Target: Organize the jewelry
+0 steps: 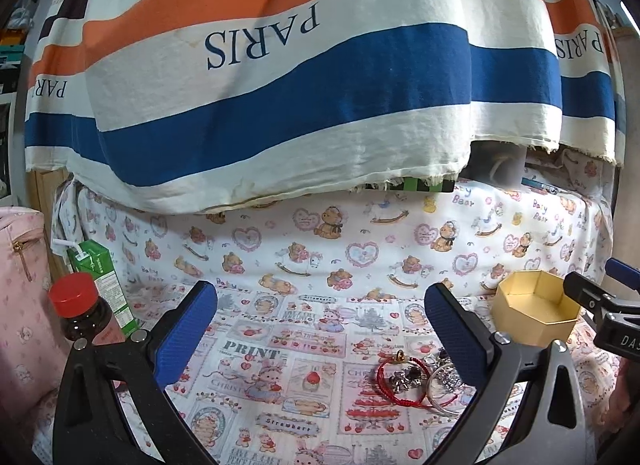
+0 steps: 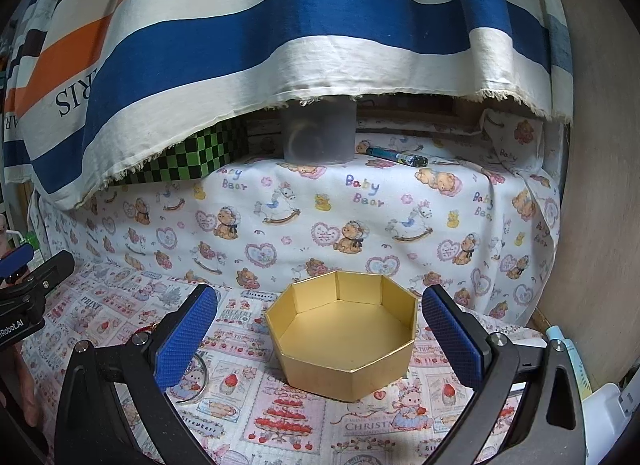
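Left wrist view, left to right: pink zip bag [image 1: 20, 305] at the edge, green drink carton [image 1: 102, 281] with straw, dark bottle with red cap [image 1: 76, 293] in front of it. Left gripper [image 1: 320, 329] fully open, nothing between its blue pads, hovering over the tabletop [image 1: 280, 385], which is covered in printed strawberry/Christmas cloth. Jewelry pile [image 1: 420, 381] lies on the cloth, just inside the gripper's right finger and partly hidden by it: a red braided cord bracelet [image 1: 390, 381] with a small gold bead, a dark metal charm piece tangled in the middle, a silver bangle [image 1: 440, 401] at the right. All overlapping and touching. Beyond the pile, right of it and well apart: gold hexagonal box [image 1: 536, 313], lid off, nothing visible inside. Tip of the other gripper shows at the far right edge

Right wrist view: left gripper's tip [image 2: 36, 269] at the far left. A silver ring's [image 2: 200, 381] arc peeks out by the left finger. Right gripper [image 2: 320, 329] also wide open, holding nothing, aimed at the gold box [image 2: 344, 345] sitting between the fingers, further out. Box interior plain matte gold. Behind: teddy-bear cloth [image 2: 320, 225] draped over a raised ledge with a translucent cup [image 2: 318, 137], a pen [image 2: 396, 157] and a green checkered box [image 2: 192, 157] on top. Striped "PARIS" fabric [image 2: 240, 45] hangs over everything
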{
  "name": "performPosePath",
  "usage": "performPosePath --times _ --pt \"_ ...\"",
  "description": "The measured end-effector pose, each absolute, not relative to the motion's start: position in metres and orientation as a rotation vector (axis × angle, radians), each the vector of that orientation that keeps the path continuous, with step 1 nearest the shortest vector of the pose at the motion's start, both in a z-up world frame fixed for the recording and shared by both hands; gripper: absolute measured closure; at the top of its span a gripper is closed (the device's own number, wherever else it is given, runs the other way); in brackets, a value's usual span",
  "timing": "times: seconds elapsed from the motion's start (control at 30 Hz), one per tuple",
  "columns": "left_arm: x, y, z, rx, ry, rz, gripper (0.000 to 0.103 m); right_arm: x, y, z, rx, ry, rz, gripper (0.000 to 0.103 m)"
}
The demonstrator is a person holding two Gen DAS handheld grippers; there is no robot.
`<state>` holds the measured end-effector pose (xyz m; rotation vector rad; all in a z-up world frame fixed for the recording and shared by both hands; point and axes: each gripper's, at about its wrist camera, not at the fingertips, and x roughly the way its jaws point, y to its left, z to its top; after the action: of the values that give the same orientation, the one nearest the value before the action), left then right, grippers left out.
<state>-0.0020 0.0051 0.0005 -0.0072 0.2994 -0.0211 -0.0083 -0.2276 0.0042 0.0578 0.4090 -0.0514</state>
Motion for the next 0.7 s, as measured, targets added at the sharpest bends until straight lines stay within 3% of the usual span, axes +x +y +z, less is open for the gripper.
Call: performPosePath --times 0.7 --pt "-0.0006 0.0032 0.0002 0.003 0.303 -0.023 0.0 -0.0124 -0.216 0.0062 0.004 0.396 -0.012 0.0"
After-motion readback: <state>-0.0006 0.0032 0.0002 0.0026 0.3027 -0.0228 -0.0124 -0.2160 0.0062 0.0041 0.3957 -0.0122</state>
